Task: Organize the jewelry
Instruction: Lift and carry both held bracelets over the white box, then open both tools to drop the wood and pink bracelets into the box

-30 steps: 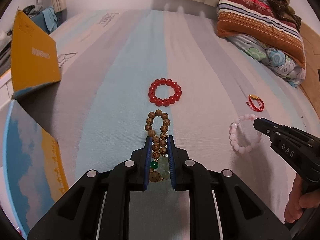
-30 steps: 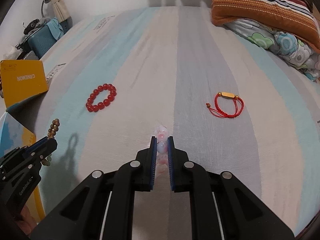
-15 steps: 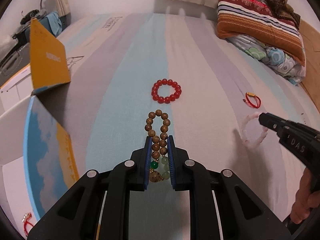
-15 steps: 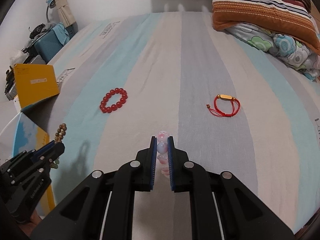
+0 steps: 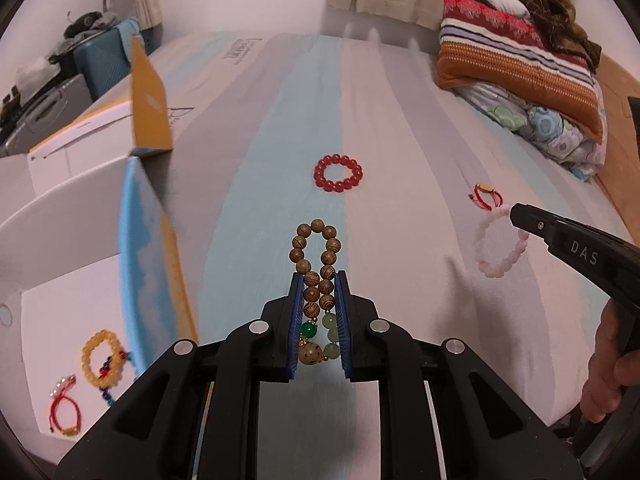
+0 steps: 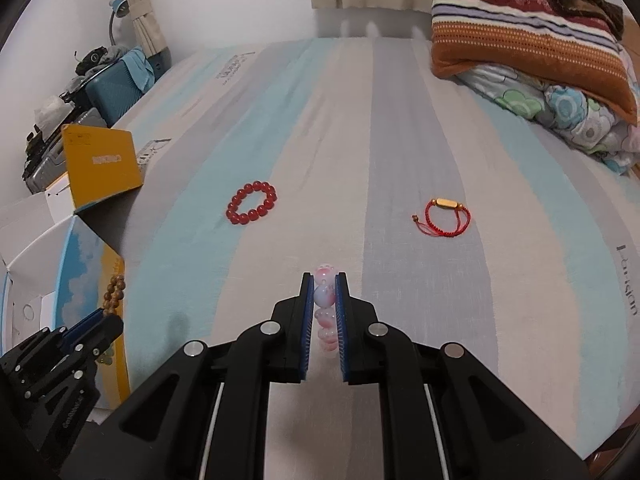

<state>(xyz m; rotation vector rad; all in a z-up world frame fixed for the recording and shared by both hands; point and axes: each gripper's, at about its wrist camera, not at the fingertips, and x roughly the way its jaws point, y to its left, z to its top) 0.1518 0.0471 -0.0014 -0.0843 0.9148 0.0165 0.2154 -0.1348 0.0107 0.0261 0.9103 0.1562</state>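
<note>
My left gripper [image 5: 319,280] is shut on a brown wooden-bead bracelet [image 5: 316,248] with green beads, held above the striped bed. At the right edge of that view the right gripper [image 5: 516,212] carries a pink bead bracelet [image 5: 498,246] that dangles in the air. In the right wrist view my right gripper [image 6: 324,282] is shut on the pink bead bracelet [image 6: 325,296]. A red bead bracelet [image 6: 252,202] and a red cord bracelet [image 6: 442,218] with a gold bar lie on the bed. An open white box [image 5: 60,292] at the left holds a yellow bead bracelet [image 5: 102,358] and a red cord bracelet [image 5: 66,412].
The box's lid flaps, one yellow [image 5: 150,100] and one sky-printed [image 5: 150,264], stand up along the bed's left edge. Pillows and a folded quilt [image 6: 532,44] are piled at the far right. A suitcase and clutter [image 6: 112,80] stand left of the bed. A hand [image 5: 608,372] grips the right tool.
Both grippers have risen from the bed with their bracelets. The pink bracelet left the sheet and now hangs free. The left view has shifted toward the box, whose inside now shows.
</note>
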